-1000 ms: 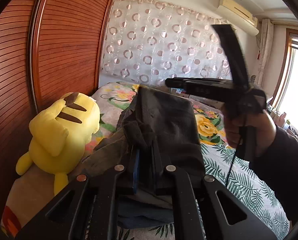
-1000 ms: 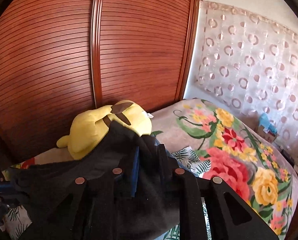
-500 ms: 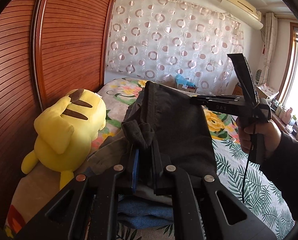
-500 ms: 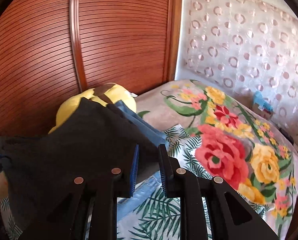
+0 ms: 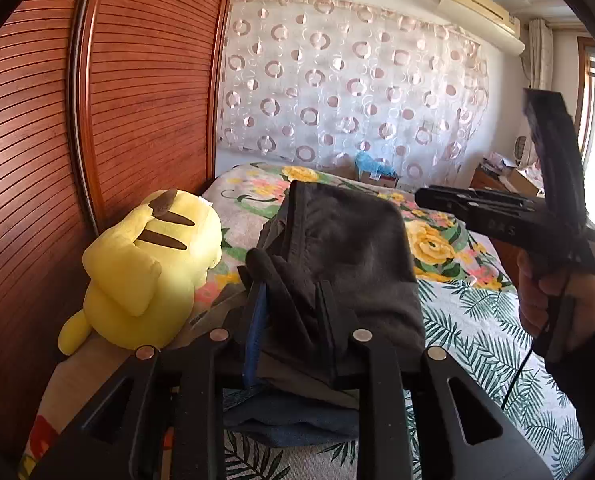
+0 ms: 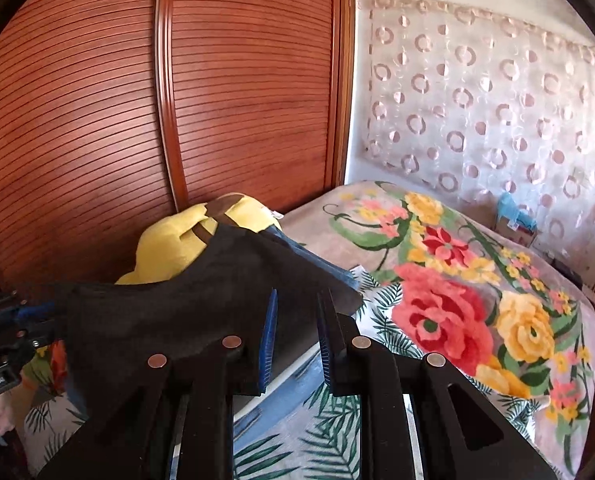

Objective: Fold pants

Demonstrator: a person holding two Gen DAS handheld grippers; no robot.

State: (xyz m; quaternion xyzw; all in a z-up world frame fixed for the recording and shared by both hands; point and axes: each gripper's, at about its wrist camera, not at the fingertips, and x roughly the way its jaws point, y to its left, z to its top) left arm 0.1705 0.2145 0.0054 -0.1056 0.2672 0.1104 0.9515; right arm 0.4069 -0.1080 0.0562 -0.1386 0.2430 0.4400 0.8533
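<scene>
Both tongs off dark pants: left tongs just opening, fabric between; right tongs empty.

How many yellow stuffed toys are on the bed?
1. The yellow plush toy lies by the wooden wardrobe, left of the dark pants. In the right wrist view the pants partly cover it, so another could be hidden behind them.
</scene>
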